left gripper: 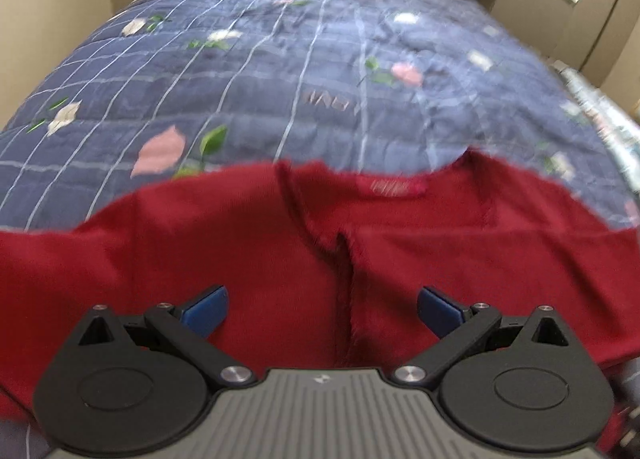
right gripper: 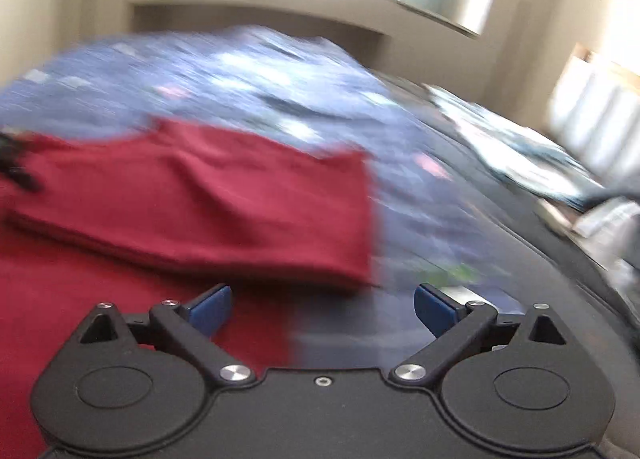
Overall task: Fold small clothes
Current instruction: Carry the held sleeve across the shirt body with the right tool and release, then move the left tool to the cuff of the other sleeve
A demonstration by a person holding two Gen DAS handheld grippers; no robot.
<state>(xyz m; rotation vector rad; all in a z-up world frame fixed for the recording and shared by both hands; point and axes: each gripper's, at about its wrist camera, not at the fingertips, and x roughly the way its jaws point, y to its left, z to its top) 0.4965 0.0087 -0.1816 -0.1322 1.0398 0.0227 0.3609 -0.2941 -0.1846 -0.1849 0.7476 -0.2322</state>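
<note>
Both grippers, left gripper (left gripper: 322, 309) and right gripper (right gripper: 323, 309), we note with blue fingers spread wide, gripping nothing; red shirt (left gripper: 256, 259) lies on the floral quilt (left gripper: 248, 91), sleeve (right gripper: 224, 195) folded over

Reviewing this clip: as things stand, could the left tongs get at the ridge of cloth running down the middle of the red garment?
Probably yes. The left tongs stand open above the red garment, and the ridge lies between the blue pads with nothing over it. The picture is blurred, so contact cannot be told.

Both the left gripper (left gripper: 322, 313) and right gripper (right gripper: 323, 311) have black linkages, silver screws, blue-tipped jaws
</note>
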